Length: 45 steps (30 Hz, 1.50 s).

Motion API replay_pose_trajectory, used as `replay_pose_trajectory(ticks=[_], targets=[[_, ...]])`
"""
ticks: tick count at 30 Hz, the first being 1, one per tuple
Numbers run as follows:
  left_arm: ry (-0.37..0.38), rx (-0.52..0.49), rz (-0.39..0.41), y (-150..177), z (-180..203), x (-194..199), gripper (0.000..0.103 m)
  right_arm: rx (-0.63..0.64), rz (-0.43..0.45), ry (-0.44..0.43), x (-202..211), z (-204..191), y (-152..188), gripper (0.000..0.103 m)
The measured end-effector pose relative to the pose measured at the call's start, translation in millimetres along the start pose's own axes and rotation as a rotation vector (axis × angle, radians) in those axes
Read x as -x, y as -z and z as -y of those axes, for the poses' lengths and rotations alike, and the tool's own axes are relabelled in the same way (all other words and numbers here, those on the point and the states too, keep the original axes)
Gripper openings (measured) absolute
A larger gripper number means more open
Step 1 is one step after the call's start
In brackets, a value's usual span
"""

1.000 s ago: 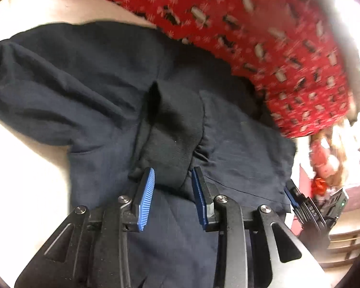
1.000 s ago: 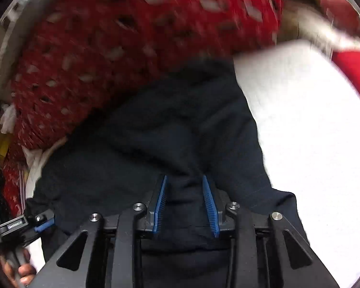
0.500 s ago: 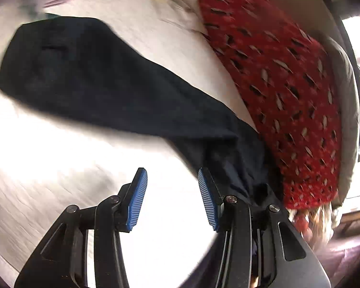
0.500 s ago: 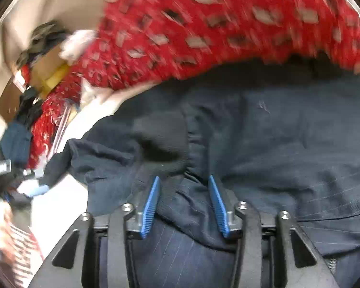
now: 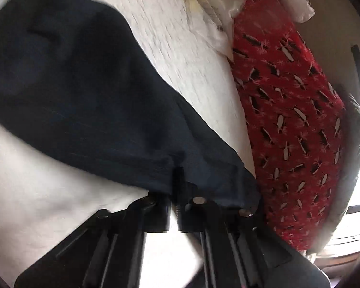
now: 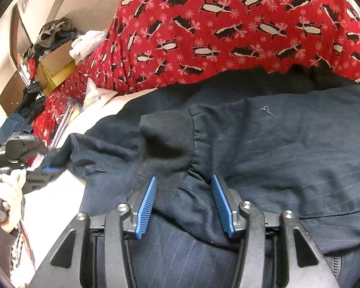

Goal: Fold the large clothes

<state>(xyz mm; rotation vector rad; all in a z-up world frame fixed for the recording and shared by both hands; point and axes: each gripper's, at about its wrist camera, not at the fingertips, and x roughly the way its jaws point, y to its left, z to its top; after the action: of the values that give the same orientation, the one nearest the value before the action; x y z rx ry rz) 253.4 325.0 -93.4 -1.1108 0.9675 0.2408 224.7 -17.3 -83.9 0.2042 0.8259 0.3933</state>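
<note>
folding barely begun: left gripper [image 5: 177,180] clenched on dark garment [image 5: 84,91] hem, cloth trailing toward 10 o'clock over white bedding [image 5: 184,55]; right gripper [image 6: 183,206] released above ribbed cuff [image 6: 168,144], folds remaining.

A navy pinstriped garment [image 6: 288,158] is lying against a red penguin-print blanket [image 6: 228,24]; blue ribbed pads [image 6: 146,206] are showing.

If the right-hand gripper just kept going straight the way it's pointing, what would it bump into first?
The right gripper stands open just over the dark navy garment. Straight ahead lies the garment's black ribbed cuff, probably the first contact. The red penguin-print blanket lies beyond. Depth is hard to judge through the fisheye.
</note>
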Motion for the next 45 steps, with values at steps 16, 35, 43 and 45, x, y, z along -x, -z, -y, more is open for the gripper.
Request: replay_pose_trajectory(ticks=[16, 35, 43, 45], targets=[[0.081, 0.169, 0.046, -14.1, -92.9, 69.8, 0.056, -0.016, 0.012, -0.024, 0.3, 2.7, 0.7, 0.050], [-0.059, -0.156, 0.272, -22.2, 16.5, 81.3, 0.000, -0.005, -0.052, -0.082, -3.0, 0.8, -8.2, 0.065], [0.011, -0.339, 0.248, 35.6, 95.2, 91.4, 0.000, -0.031, -0.053, 0.055, 59.6, 41.2, -26.2, 0.066], [0.029, -0.386, 0.232, 57.2, 116.5, 88.5, 0.000, -0.031, -0.007, 0.161, 85.0, 68.5, -26.3, 0.066]])
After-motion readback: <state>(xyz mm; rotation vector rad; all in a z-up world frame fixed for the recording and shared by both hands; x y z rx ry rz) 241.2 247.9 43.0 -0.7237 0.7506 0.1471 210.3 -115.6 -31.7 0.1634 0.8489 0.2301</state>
